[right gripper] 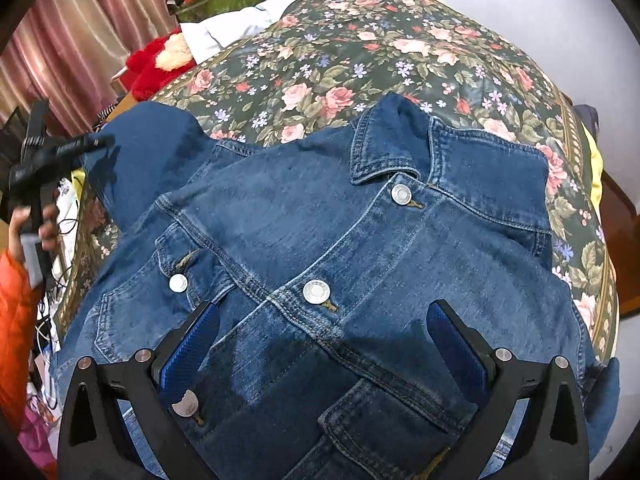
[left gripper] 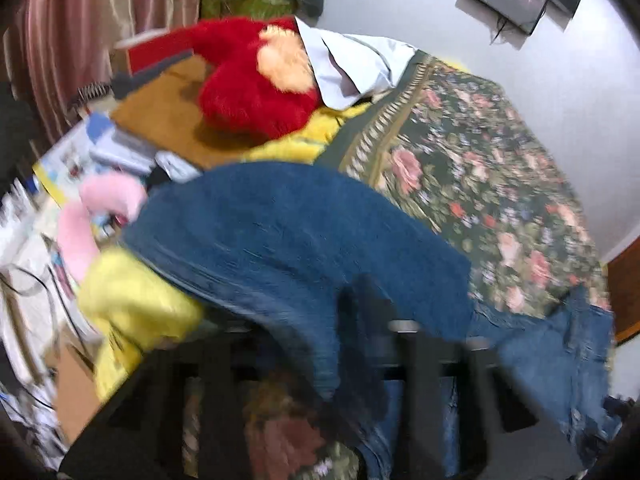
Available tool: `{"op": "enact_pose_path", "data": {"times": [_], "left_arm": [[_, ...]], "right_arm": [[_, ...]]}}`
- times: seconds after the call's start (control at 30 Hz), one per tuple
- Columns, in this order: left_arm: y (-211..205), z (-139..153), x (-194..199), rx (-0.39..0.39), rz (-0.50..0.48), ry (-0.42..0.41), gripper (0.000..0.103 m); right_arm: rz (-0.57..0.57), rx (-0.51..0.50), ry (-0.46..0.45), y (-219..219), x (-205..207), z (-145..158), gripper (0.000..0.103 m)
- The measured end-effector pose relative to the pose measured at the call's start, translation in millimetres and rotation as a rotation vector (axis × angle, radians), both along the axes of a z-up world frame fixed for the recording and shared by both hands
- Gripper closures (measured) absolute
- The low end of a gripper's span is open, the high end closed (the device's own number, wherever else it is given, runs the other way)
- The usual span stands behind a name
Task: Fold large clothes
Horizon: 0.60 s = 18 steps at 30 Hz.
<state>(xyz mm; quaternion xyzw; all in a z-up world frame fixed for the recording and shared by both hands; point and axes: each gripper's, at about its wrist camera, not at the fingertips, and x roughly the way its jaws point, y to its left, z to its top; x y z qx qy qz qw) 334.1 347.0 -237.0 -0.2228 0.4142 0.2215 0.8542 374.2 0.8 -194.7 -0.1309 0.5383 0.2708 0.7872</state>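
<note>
Denim jacket [right gripper: 320,240] lies front-up on the floral bedspread [right gripper: 360,52], collar toward the far side. Your right claw [right gripper: 322,344] hangs over its buttoned front, fingers spread wide, gripping nothing. Your left claw [right gripper: 86,144] pinches a sleeve at the jacket's left edge, lifted off the bed.

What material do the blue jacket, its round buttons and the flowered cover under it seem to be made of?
Jacket: denim, it seems; faded blue twill, tan double stitching at seams. Buttons: probably metal; silvery, shiny faces. Flowered cover: printed woven cloth, matte; possibly cotton, though the fibre cannot be told.
</note>
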Motion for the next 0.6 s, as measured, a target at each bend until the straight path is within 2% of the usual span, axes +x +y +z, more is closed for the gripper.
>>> {"op": "enact_pose_path", "data": {"times": [0.13,0.17,0.23,0.33,0.4,0.43,0.5,0.57,0.6], "left_arm": [[-24.7,35.0,12.2,0.209,-0.028,-0.008,0.093],[-39.3,49.4,13.1,0.288,-0.044,-0.027,0.093],[-62.2,68.4,12.1,0.364,-0.080,-0.070,0.093],[-115.3,90.4,8.3,0.519,-0.182,-0.134,0.093],[-163.7,92.2,6.2,0.613,-0.302,-0.156,0.093],[-179.9,89.1,6.8,0.614,-0.357,-0.156,0.093],[-210.9,73.7,11.2,0.546,-0.476,-0.130,0.093],[-228.9,49.1,20.2,0.422,-0.557,-0.059,0.093],[-234.7,31.8,26.6,0.336,-0.591,0.002,0.093]], "right_arm": [[-0.023,0.004,-0.007,-3.5,4.2,3.8,0.000],[-0.032,0.007,-0.010,-5.8,4.8,6.2,0.000],[-0.044,0.011,-0.014,-9.7,4.9,10.0,0.000],[-0.062,0.024,-0.026,-17.0,3.8,19.0,0.000],[-0.073,0.033,-0.030,-21.2,3.2,24.7,0.000],[-0.079,0.039,-0.033,-23.5,2.0,27.8,0.000],[-0.091,0.054,-0.042,-29.5,-1.9,35.0,0.000],[-0.100,0.063,-0.052,-34.4,-6.1,40.8,0.000],[-0.105,0.066,-0.061,-38.0,-9.7,44.8,0.000]]}}
